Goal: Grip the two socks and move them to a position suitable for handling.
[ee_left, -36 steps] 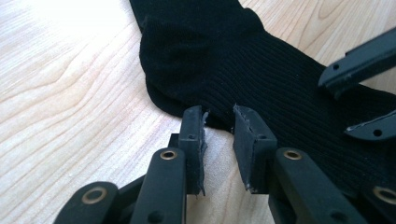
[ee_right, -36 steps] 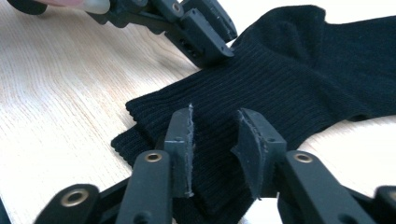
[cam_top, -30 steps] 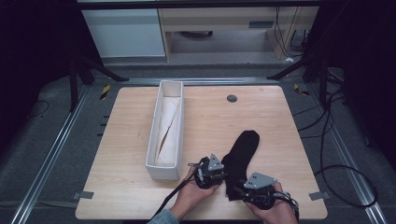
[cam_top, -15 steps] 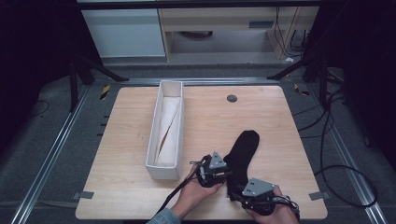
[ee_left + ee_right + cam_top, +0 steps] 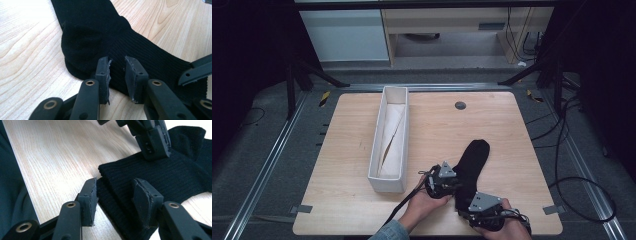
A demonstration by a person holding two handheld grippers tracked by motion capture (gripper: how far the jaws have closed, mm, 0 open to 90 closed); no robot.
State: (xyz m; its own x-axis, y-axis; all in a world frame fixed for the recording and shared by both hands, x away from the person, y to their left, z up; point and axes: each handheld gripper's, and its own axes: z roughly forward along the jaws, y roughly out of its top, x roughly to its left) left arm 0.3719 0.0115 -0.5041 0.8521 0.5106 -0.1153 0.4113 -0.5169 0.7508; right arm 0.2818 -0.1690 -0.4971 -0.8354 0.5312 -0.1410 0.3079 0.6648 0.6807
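A black sock (image 5: 473, 162) lies flat on the wooden table (image 5: 492, 125), toe away from me and ribbed cuff (image 5: 150, 180) near the front edge. My left gripper (image 5: 445, 181) has its tips down on the ribbed leg by the heel (image 5: 82, 47). Its jaws stand a narrow gap apart, and I see no fabric pinched in my left gripper (image 5: 117, 61). My right gripper (image 5: 484, 206) is at the cuff end. In my right gripper (image 5: 115, 183) the jaws have just been opening; the cuff's corner lies between them, untouched by the pads. The left gripper's jaws (image 5: 153, 142) show beyond.
A long white box (image 5: 388, 172) with pale cloth inside stands left of the sock, close to the left hand. A small dark disc (image 5: 460, 105) sits in the table's far part. The table's front edge runs just behind the right gripper.
The right gripper has shifted a little toward the table's near edge, along the cuff end of the sock. The left gripper and the sock have stayed put.
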